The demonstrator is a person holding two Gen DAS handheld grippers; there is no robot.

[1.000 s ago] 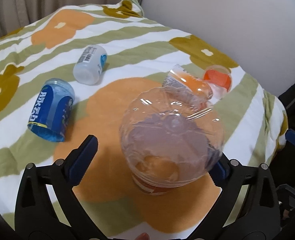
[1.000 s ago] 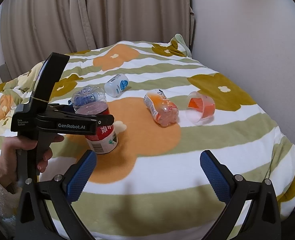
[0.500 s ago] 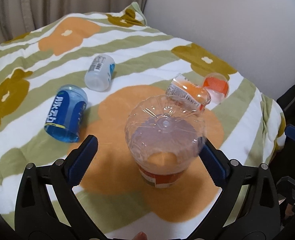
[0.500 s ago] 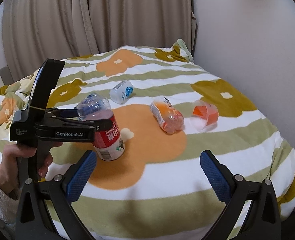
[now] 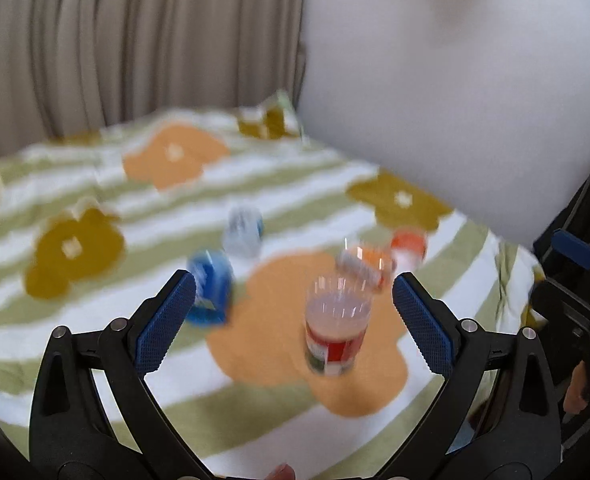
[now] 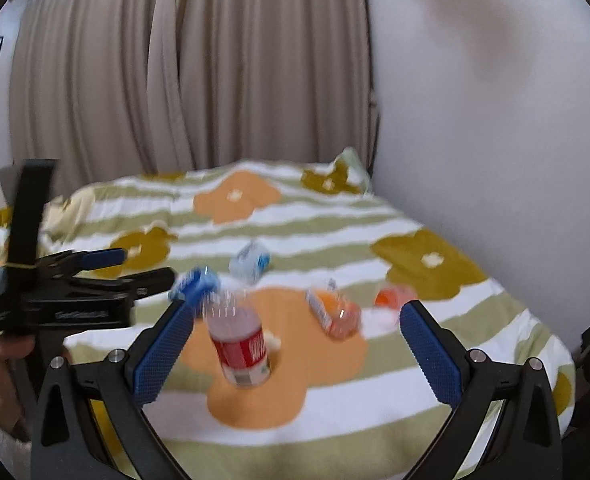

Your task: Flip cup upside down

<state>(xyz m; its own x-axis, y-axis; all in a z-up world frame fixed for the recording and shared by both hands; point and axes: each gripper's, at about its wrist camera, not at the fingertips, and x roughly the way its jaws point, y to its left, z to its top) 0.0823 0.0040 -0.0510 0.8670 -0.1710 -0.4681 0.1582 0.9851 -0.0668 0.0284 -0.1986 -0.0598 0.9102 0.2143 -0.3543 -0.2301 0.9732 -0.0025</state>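
Both sets of jaws wide apart and holding nothing: left gripper [image 5: 293, 320] low centre in its own view, right gripper [image 6: 295, 346] low centre in the other, blue pads spread to either side. Red-labelled cup [image 5: 336, 334] standing just right of centre between the left pads but well beyond them, untouched, seemingly base-up with its rim on the orange flower of the bedspread [image 5: 95, 312]; same cup lower centre-left in the right wrist view, leaning slightly. Judging by this, flip likely done and the step in hand a clean withdrawal. Best done by pulling straight back and up with the pads kept spread, no sideways sweep, no pressing into the soft bedding, since any dip beside the rim could tip a light cup. Blur heavy, so exact seating of the rim impossible to confirm. Further out: blue cup [image 5: 210, 294] lying on its side left of centre, just behind the left pad; white-and-blue cup [image 5: 243, 232] on its side above it; orange-labelled cup [image 5: 365, 266] lying right behind the standing one; small orange-tinted cup [image 5: 409, 246] further right. Nothing between jaws and standing cup; curtain [image 6: 199, 72] across the top, wall at upper right.
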